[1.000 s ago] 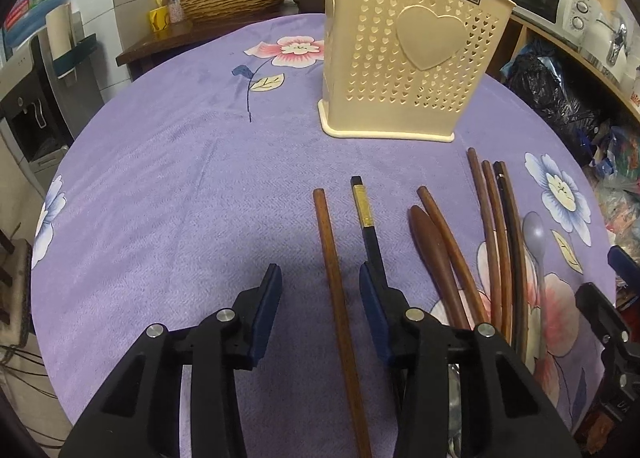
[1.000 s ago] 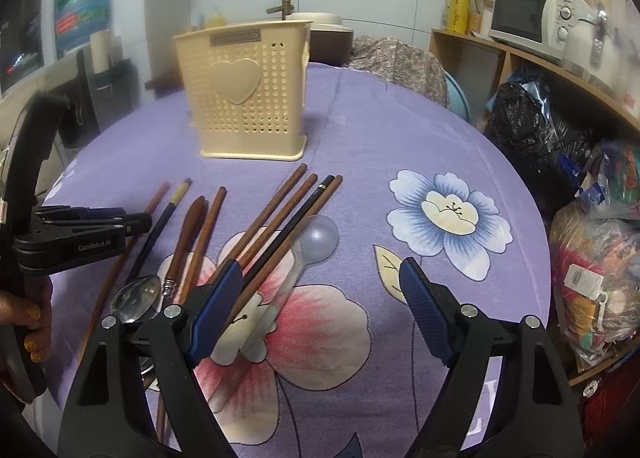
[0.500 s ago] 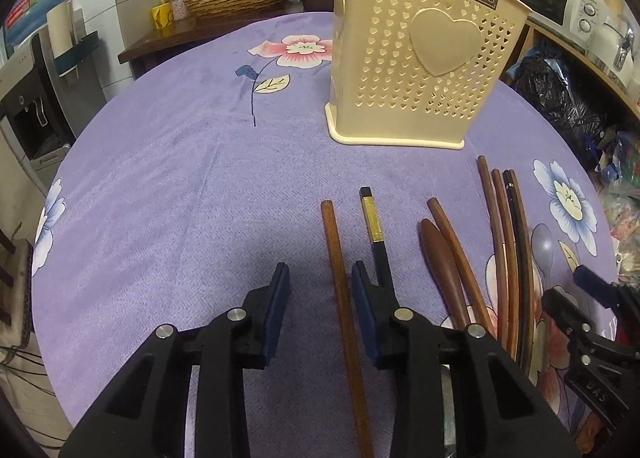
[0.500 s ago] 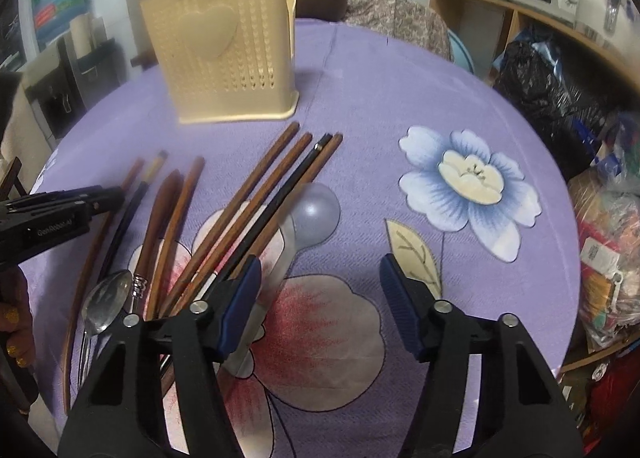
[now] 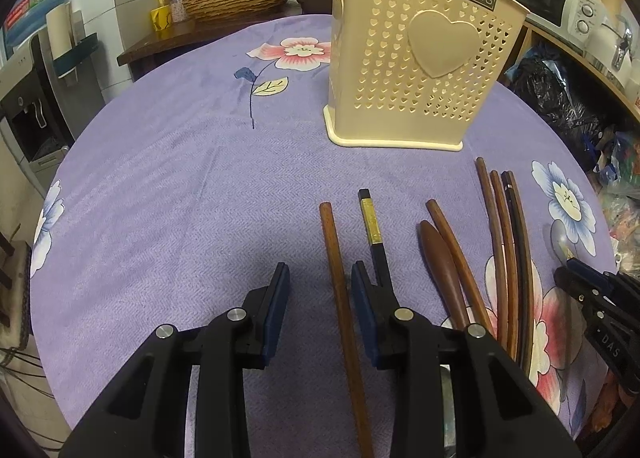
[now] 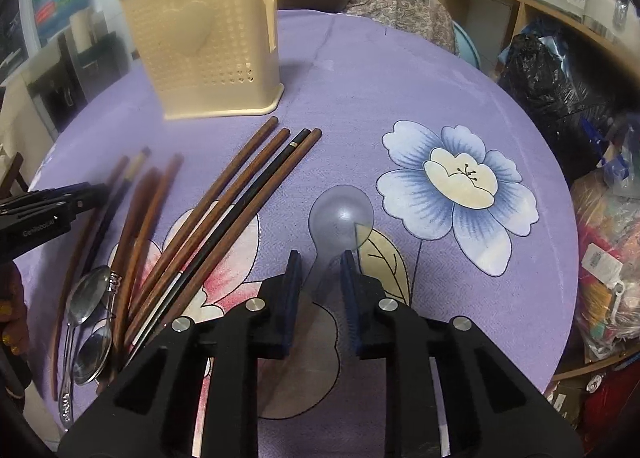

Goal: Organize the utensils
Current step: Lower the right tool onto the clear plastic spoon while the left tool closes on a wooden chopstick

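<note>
Two tongs: left tongs (image 5: 320, 290) parted astride one brown chopstick (image 5: 338, 278); right tongs (image 6: 320, 278) narrowed around one clear spoon (image 6: 340, 217).

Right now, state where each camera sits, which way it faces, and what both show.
Left wrist: on the left gripper, facing the holder; its open fingers straddle a brown chopstick.
Right wrist: on the right gripper, facing across the table; fingers flank the clear spoon.
Shared: holder, chopsticks, purple cloth, each other's gripper.
</note>
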The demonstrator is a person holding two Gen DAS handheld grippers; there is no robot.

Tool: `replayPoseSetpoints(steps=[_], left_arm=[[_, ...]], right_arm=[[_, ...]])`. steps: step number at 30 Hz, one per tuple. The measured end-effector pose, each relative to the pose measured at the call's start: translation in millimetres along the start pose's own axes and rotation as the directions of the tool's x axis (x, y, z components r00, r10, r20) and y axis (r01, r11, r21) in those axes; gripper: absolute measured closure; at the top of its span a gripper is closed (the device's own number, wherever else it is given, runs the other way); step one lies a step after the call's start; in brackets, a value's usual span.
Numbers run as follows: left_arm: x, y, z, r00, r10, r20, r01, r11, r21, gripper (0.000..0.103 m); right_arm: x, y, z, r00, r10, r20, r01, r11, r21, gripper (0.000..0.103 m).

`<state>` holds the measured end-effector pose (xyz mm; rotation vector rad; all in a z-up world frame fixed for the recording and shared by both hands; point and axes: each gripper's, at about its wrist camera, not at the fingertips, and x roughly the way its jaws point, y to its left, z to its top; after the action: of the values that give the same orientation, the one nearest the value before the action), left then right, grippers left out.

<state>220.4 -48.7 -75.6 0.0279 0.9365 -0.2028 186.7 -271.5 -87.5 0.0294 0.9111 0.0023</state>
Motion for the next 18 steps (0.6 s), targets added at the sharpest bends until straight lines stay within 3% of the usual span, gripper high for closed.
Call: replayPoseSetpoints(steps=[2,4,13,18], left_arm=[[0,1,0,1.0,-0.015,-0.001,0.015,1.0,-0.011,0.065],[1,0,1,1.0,-0.021,-0.002,0.021,1.0,-0.014,0.061],[7,-5,7,1.0,0.024,0.002,-0.024,1.0,0.003,0.059],[11,-6,10,0.998,0.061,0.0,-0.061,0.998,0.028,0.069]], right_arm=[[1,3,1,1.0,-0.016,-0.001,0.016,1.0,-0.013,0.073],[1,3,0,0.999,-0.04,0.003,0.04,0.999,-0.006,0.048],[10,1,11,0.999,-0.043,-0.002,0.043,0.999,0.032,0.047],[18,-1,23,0.999,-0.05,-0.002,0.05,0.998,0.038,0.053]])
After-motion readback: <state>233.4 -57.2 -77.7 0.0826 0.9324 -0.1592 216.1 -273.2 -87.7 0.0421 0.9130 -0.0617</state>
